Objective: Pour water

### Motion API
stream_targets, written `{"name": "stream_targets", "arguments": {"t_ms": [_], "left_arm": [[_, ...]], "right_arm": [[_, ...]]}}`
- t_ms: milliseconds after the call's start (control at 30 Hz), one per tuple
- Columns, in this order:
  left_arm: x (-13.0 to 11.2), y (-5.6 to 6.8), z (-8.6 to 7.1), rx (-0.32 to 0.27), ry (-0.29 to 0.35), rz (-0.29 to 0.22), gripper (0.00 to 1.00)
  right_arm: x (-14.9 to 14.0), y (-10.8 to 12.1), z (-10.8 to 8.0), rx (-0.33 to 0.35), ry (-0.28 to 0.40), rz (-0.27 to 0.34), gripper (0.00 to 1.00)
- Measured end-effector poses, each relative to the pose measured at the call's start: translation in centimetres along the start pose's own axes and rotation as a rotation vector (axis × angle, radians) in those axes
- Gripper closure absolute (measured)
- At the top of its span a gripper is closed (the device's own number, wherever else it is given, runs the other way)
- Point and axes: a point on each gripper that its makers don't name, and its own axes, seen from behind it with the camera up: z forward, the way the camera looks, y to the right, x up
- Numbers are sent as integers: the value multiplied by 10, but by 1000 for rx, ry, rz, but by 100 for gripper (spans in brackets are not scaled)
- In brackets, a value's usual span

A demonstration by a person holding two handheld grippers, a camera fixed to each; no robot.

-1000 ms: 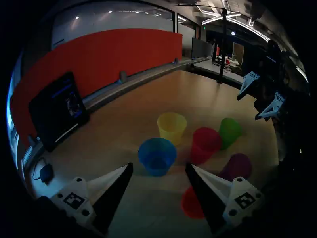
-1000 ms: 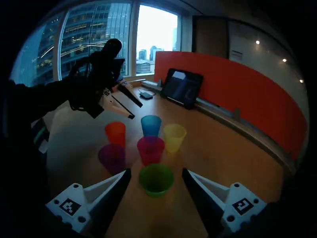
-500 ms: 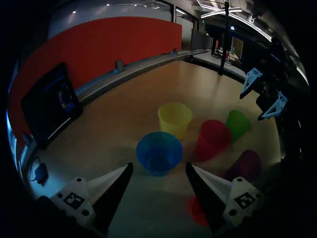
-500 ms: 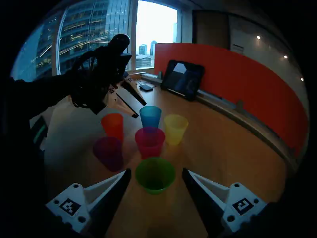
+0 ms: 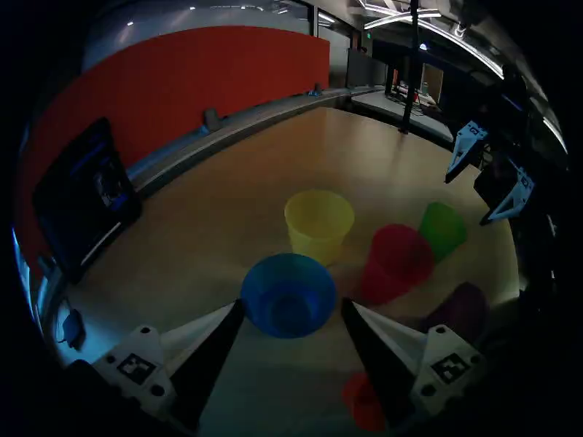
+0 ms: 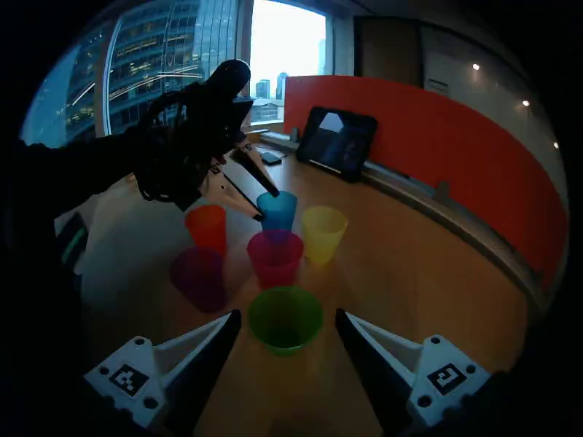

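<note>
Left gripper view: the left gripper (image 5: 290, 302) is open, its fingers spread wide. The blue cup (image 5: 289, 295) stands upright on the wooden table (image 5: 240, 182) right at the fingertips, its near side in the gap between them, and neither finger visibly presses on it. An orange cup (image 5: 361, 400) peeks out beside the right-hand finger. Just beyond the blue cup stand a yellow cup (image 5: 319, 222), a red cup (image 5: 393, 262), a purple cup (image 5: 463, 309) and a green cup (image 5: 441, 229), clustered close together. Past them, the right gripper (image 5: 466, 198) hangs above the table's edge with its fingers apart. A dark tablet (image 5: 84, 197) leans at the left below a red wall (image 5: 182, 73).

Right gripper view: the green cup sits just ahead of the spread fingertips, untouched. Behind the cluster, a person's dark arm (image 6: 87, 175) holds the left gripper with its tips at the blue cup's rim; whether they touch it I cannot tell. Tall windows (image 6: 175, 51) rise beyond.
</note>
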Motion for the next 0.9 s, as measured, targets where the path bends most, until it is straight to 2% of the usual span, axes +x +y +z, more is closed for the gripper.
{"name": "stream_targets", "arguments": {"t_ms": [533,667,900], "left_arm": [[1,-2,12,20,-3,-4,2],[2,-4,15,32,4,-12,10],[2,-4,15,37,4,-8,11]], "right_arm": [[-1,2,-1,-2,1,7,0],[-2,2,0,-1,1,9,0],[-4,3,1,0,-6,10,0]]}}
